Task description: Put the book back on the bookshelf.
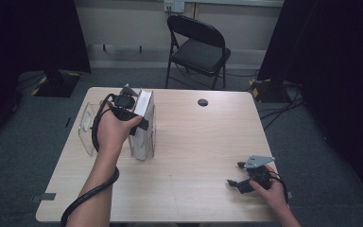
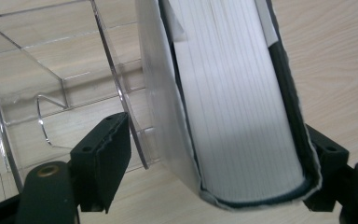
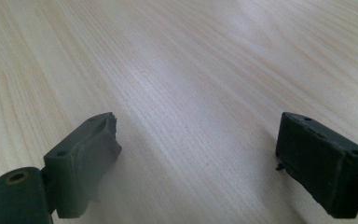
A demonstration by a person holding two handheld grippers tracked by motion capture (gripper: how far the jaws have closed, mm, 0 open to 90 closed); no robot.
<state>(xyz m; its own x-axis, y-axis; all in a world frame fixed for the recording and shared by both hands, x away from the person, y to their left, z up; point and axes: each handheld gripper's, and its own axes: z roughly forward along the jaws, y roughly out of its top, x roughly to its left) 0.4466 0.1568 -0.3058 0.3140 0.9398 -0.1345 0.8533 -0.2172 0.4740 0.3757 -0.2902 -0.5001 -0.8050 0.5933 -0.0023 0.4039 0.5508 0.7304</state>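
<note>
Book stands upright in the clear acrylic holder at about ten o'clock on the table, pages showing from above. The left gripper straddles both: in its own view one jaw sits outside the holder's transparent wall, the other beside the dark cover, and the jaws look parted, though contact on the cover side is hard to judge. The right gripper rests at four o'clock, jaws wide apart over bare wood. Likely trouble is the book tipping or the light holder sliding, should a jaw catch the wall on withdrawal.
</note>
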